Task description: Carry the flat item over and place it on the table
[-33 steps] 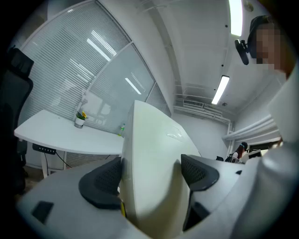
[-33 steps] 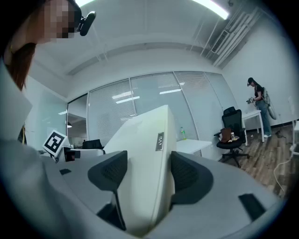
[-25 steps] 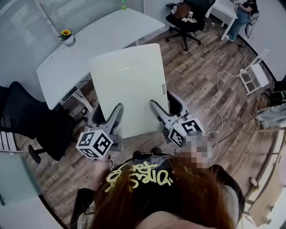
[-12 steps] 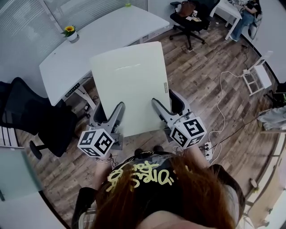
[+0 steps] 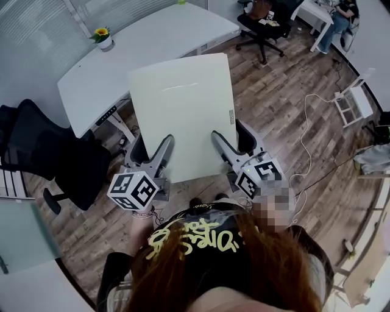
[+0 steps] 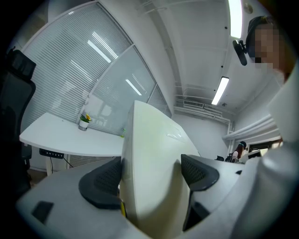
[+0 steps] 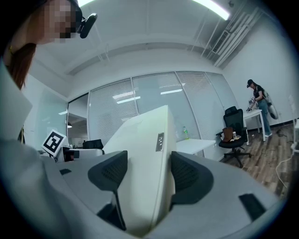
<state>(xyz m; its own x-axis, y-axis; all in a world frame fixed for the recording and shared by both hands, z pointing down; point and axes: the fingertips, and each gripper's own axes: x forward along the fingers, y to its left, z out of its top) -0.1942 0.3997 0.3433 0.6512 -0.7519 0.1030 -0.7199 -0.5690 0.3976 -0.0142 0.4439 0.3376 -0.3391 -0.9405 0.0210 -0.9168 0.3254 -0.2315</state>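
Note:
A large flat pale-green board (image 5: 181, 113) is held level above the wooden floor, its far edge near the white table (image 5: 128, 52). My left gripper (image 5: 159, 152) is shut on the board's near left edge, and my right gripper (image 5: 224, 146) is shut on its near right edge. In the left gripper view the board (image 6: 152, 172) fills the gap between both pads, with the table (image 6: 65, 137) beyond. In the right gripper view the board (image 7: 145, 168) sits clamped between the pads.
A potted sunflower (image 5: 102, 35) stands on the table's far left. A black office chair (image 5: 52, 158) is at my left; another chair (image 5: 263, 18) stands far right. White cables (image 5: 308, 131) trail on the floor, near a small white stool (image 5: 350, 100). A person (image 5: 334, 18) stands far right.
The board and both grippers have drifted slightly right and toward the table as I walk forward. Both grips stay the same.

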